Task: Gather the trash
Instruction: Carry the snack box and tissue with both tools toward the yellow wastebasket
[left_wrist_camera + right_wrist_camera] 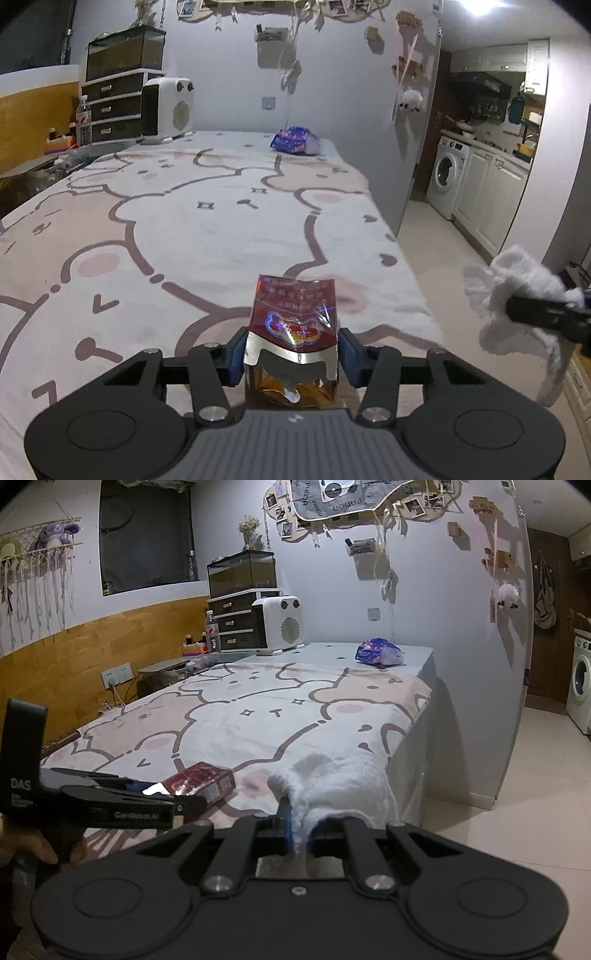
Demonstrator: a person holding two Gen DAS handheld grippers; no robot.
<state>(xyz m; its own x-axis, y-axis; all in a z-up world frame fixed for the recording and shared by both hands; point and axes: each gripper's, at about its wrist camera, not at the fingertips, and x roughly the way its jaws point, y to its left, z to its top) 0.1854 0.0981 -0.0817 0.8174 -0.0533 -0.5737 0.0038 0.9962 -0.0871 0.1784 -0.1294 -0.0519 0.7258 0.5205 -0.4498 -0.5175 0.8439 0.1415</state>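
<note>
My left gripper (pixel 291 358) is shut on a red cigarette pack (pixel 293 332) with a torn silver wrapper, held just above the near end of the bear-print cover (pixel 184 221). The right wrist view shows the pack (pixel 201 784) and the left gripper (pixel 184 805) at lower left. My right gripper (pixel 299 829) is shut on a crumpled white tissue (pixel 340 786) near the table's right edge. The tissue (pixel 517 291) also shows at the right in the left wrist view, pinched by the right gripper (pixel 524 314). A blue-purple snack bag (pixel 295 142) (pixel 378 653) lies at the far right end of the table.
A white heater (pixel 168 109), a dark drawer unit (pixel 110 107) with a glass tank on top and a water bottle (pixel 84 122) stand at the far left end. A wall (pixel 369 129) runs along the table's right. Tiled floor (pixel 517 812) and a washing machine (pixel 448 175) lie to the right.
</note>
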